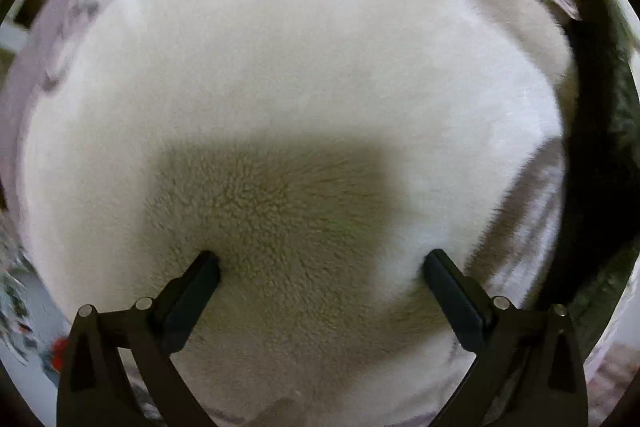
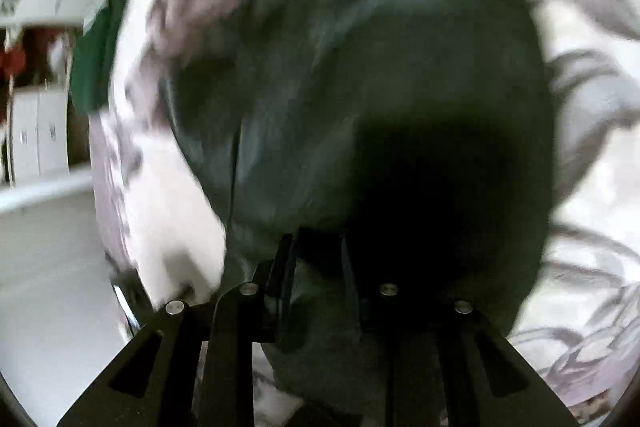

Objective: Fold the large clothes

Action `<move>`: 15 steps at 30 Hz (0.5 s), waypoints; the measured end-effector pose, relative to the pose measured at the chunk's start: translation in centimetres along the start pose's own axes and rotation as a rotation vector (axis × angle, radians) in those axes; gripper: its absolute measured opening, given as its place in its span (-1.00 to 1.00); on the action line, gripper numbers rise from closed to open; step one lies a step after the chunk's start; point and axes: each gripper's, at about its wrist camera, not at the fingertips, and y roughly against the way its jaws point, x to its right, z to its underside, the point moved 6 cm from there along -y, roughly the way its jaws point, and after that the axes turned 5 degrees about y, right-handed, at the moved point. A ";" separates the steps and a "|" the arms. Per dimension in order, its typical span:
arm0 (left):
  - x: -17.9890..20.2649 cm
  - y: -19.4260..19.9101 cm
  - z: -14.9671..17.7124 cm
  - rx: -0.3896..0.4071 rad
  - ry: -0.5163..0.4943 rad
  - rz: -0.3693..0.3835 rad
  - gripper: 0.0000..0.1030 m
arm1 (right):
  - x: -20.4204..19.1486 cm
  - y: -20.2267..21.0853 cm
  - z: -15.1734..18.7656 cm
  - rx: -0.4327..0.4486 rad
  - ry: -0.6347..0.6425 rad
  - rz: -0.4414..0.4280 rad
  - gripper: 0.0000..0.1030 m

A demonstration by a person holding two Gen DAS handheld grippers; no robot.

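A white fleecy garment [image 1: 304,59] fills the left wrist view, lying on a patterned bedspread [image 1: 532,211]. My left gripper [image 1: 320,263] is open, its fingertips pressed down into the fleece with nothing held between them. A dark green garment [image 2: 380,75] fills the right wrist view. My right gripper [image 2: 318,247] is shut on a fold of this dark garment near its lower edge. A strip of the dark garment also shows at the right edge of the left wrist view [image 1: 596,155]. The right view is blurred.
The grey and white leaf-patterned bedspread [image 2: 592,131] lies under both garments. White fabric [image 2: 176,211] lies left of the dark garment. A white cabinet [image 2: 38,135] and pale floor [image 2: 44,267] are off the bed's left side.
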 end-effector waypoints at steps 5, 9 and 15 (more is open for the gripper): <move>5.8 5.7 -1.1 0.119 -0.130 0.043 1.00 | 3.0 -5.5 -2.2 -0.085 -0.047 0.039 -0.52; 9.4 8.5 -0.9 0.133 -0.174 0.168 1.00 | 6.0 1.0 -1.2 -0.043 -0.101 -0.092 -0.13; 9.2 7.6 1.4 0.142 -0.241 0.121 1.00 | 10.5 2.1 5.3 -0.034 -0.230 -0.112 0.09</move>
